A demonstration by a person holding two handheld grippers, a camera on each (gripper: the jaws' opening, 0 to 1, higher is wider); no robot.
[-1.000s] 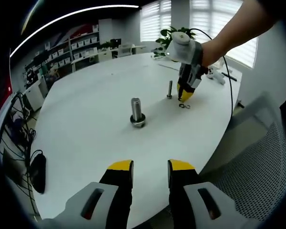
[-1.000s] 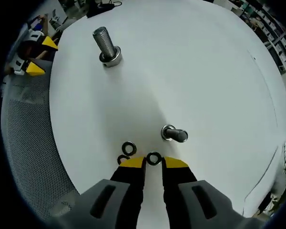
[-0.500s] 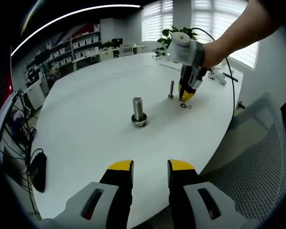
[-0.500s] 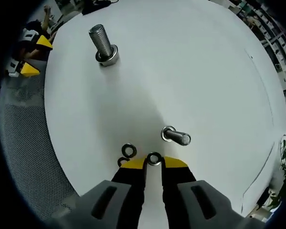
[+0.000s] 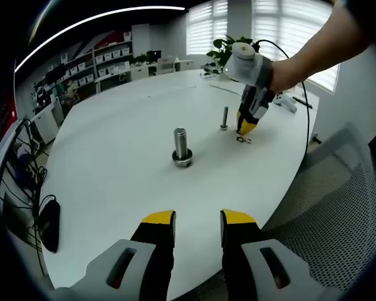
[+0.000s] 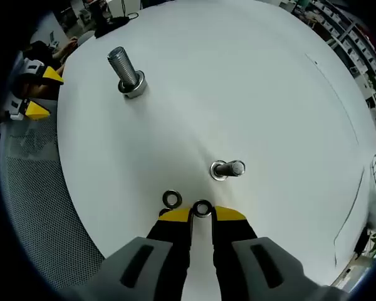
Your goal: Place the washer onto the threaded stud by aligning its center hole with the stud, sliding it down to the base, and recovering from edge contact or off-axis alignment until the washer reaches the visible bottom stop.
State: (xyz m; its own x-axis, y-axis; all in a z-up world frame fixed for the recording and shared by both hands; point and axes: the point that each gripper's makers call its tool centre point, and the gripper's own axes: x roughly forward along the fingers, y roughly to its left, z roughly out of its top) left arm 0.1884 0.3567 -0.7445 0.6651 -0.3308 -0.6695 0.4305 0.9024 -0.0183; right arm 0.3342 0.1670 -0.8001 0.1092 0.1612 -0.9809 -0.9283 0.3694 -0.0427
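Bench [image 5: 113, 163] first: white, round, and on it, in the left gripper view, the big threaded stud [image 5: 180, 148] standing upright on its base near the middle. Our left claw [image 5: 197, 221] hangs low at the near edge, jaws apart with bare bench between the yellow tips, gripping nothing. Moving right, we see a thinner stud [image 5: 224, 118] standing farther back, and just beside it the right claw [image 5: 244, 128] pointing down at the bench, with small washers [image 5: 242, 139] lying at its tip. A mesh chair [image 5: 338, 207] sits off the bench edge on the right.

In the right gripper view, far left, the left claw [image 6: 36, 94] shows at the bench [image 6: 269, 94] edge. Next we pick up the big threaded stud [image 6: 126, 75], well apart from everything else. Lower down, one washer [image 6: 171, 199] lies flat, just beside the yellow tips. Another washer [image 6: 202, 208] sits right between the tips of our right claw [image 6: 202, 214]; the jaws stand a narrow gap apart, and we cannot tell whether they pinch it. The thinner stud [image 6: 226, 169] rises just beyond, near that washer, not threaded through it.
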